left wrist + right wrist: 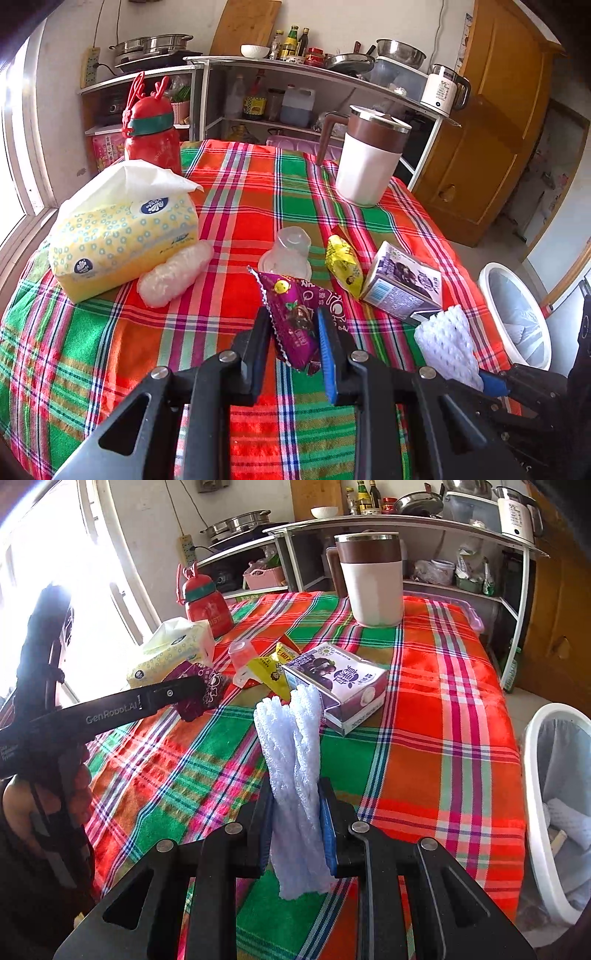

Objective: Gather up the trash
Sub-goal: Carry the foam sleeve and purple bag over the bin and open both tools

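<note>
My left gripper (295, 328) is shut on a purple snack wrapper (299, 314), held just above the plaid tablecloth (236, 192). My right gripper (295, 801) is shut on a white foam fruit net (291, 753), which also shows in the left wrist view (447, 343). On the table lie a clear plastic cup (290, 251), a yellow wrapper (343, 264), a purple milk carton (404, 284) and a crumpled clear plastic piece (173, 273). A white trash bin (517, 314) stands beside the table's right edge; it also shows in the right wrist view (535, 812).
A yellow tissue pack (122, 229), a red bottle (151, 136) and a white-and-brown jug (369, 162) stand on the table. Kitchen shelves (295, 70) with pots and bottles are behind. A wooden door (491, 129) is at the right.
</note>
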A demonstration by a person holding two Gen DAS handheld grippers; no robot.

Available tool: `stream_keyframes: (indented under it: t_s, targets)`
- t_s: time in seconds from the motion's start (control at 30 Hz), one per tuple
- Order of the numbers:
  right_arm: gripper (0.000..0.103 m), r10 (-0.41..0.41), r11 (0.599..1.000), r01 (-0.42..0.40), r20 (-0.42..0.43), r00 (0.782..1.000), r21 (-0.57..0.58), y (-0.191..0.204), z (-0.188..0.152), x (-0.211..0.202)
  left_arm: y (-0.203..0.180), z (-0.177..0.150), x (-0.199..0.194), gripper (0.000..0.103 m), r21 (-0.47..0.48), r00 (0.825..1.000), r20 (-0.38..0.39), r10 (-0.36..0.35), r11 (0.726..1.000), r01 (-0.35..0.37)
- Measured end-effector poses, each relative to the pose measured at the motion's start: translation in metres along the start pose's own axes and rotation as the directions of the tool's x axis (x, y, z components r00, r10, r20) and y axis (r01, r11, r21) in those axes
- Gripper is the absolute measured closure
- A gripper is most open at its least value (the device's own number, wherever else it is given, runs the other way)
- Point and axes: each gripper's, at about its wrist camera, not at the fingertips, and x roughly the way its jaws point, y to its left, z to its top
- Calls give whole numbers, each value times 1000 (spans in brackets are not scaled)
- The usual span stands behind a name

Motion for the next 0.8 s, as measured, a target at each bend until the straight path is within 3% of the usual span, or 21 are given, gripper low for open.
stream_keyframes:
  t_s: [0.47, 0.8]
  targets:
    - [79, -33, 995, 24, 91, 995, 94, -26, -3, -42, -52, 2, -37, 77, 91, 994, 57, -93, 992, 87]
    - [79, -115, 980, 87, 150, 982, 177, -66, -10, -84, -112, 8, -41, 77, 189, 982, 56, -180, 968, 167]
